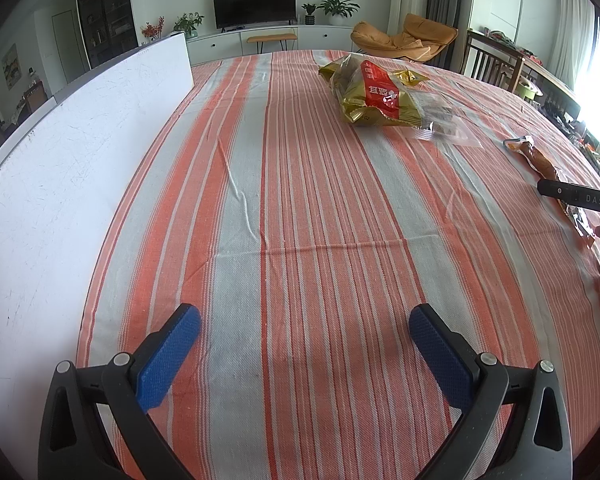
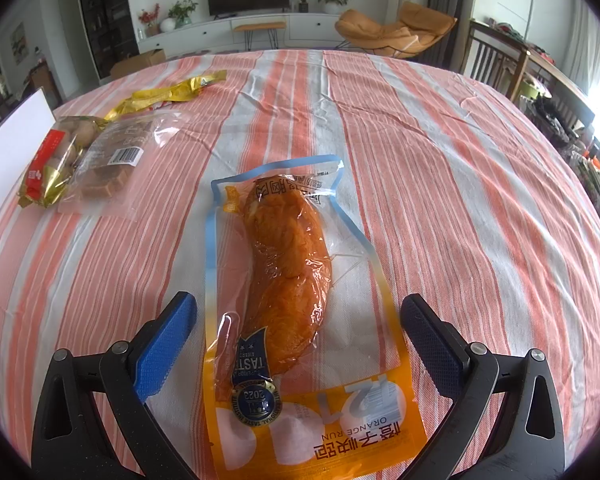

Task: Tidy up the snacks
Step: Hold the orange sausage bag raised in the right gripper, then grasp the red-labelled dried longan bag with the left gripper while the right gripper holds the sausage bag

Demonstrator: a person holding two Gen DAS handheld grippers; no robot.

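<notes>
An orange vacuum-packed meat snack (image 2: 288,276) lies on the striped tablecloth, its lower end between the open fingers of my right gripper (image 2: 298,334). It also shows at the right edge of the left wrist view (image 1: 540,162), partly behind the right gripper's black body (image 1: 580,199). A gold and red snack bag (image 1: 374,94) and a clear packet of brown pieces (image 1: 446,120) lie together at the far side; they also show in the right wrist view, the bag (image 2: 52,168) and the packet (image 2: 118,160). My left gripper (image 1: 305,334) is open and empty over bare cloth.
A white board (image 1: 60,152) stands along the table's left side. The striped cloth (image 1: 292,200) covers the whole table. Wooden chairs (image 2: 496,64) stand at the far right. A television and an orange lounge chair are beyond the table.
</notes>
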